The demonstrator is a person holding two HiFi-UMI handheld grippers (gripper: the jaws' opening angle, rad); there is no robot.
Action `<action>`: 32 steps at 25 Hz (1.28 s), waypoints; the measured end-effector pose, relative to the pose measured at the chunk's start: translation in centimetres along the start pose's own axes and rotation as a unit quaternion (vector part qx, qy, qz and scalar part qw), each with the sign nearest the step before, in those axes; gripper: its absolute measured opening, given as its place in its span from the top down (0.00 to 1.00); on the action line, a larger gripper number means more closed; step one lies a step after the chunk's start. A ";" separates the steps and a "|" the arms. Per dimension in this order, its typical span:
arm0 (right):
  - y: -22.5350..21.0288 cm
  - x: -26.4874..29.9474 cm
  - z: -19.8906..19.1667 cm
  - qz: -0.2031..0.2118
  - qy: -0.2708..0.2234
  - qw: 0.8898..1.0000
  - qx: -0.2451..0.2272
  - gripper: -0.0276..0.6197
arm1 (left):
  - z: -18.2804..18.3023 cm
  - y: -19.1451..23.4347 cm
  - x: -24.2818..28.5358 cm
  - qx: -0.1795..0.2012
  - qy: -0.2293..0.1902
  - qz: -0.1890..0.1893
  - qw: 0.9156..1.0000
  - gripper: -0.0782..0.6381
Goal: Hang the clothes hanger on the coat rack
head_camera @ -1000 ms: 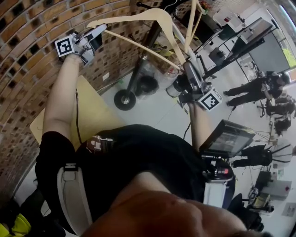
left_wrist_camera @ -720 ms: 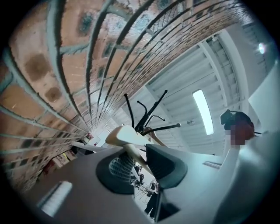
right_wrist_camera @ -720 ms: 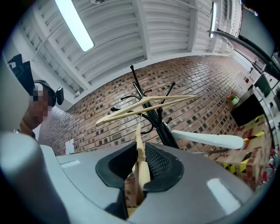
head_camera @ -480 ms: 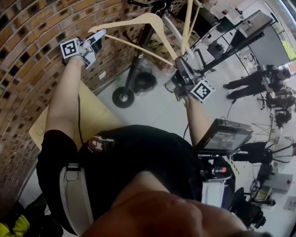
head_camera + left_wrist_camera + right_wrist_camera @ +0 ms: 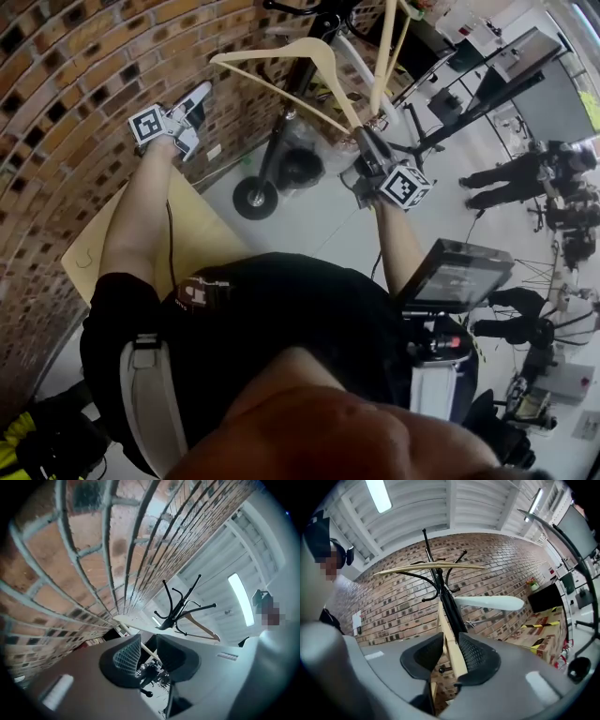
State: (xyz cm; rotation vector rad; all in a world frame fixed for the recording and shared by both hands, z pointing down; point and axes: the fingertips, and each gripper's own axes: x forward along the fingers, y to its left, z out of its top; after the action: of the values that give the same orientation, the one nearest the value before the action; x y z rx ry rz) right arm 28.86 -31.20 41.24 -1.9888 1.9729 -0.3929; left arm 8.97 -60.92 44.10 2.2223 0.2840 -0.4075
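A pale wooden hanger point(image 5: 309, 47) hangs from the black coat rack point(image 5: 291, 94) by the brick wall. My left gripper point(image 5: 195, 97) is below and to the left of the hanger's left tip, apart from it. In the left gripper view its jaws point(image 5: 149, 651) stand a little apart with nothing between them, and the rack point(image 5: 176, 609) and hanger point(image 5: 204, 627) are far ahead. My right gripper point(image 5: 364, 142) is at the hanger's right end. Its jaws point(image 5: 450, 656) are opening, and the wooden bar point(image 5: 449, 644) runs between them, close against the right pad.
A brick wall point(image 5: 56, 84) runs along the left. A tan board point(image 5: 197, 234) lies below my left arm. The rack's round foot point(image 5: 253, 200) rests on the grey floor. People point(image 5: 511, 178) stand at the far right. A long white padded part point(image 5: 487, 603) juts out beside the rack.
Both grippers have come down. The left gripper has come off the hanger's left tip and now sits below it. The right gripper's jaws have widened around the bar.
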 end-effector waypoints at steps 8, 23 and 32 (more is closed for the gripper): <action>-4.6 -3.6 -1.2 -0.030 0.018 0.999 -0.006 0.71 | -5.1 -3.5 -7.8 0.073 0.018 0.074 0.994 0.78; -9.1 -4.6 -8.0 0.183 0.183 0.961 -0.097 0.91 | -21.8 -11.4 -5.3 0.204 0.019 0.212 0.956 0.87; -11.8 -5.0 -5.9 0.327 0.217 0.914 -0.108 0.94 | -30.3 -14.4 2.4 0.250 -0.057 0.304 0.918 0.88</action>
State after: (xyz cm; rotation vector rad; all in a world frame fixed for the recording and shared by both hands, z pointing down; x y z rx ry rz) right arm 37.23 -26.37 51.51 -1.2761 2.9109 -0.4851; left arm 12.13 -28.19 51.04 2.6090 -0.6365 -0.2780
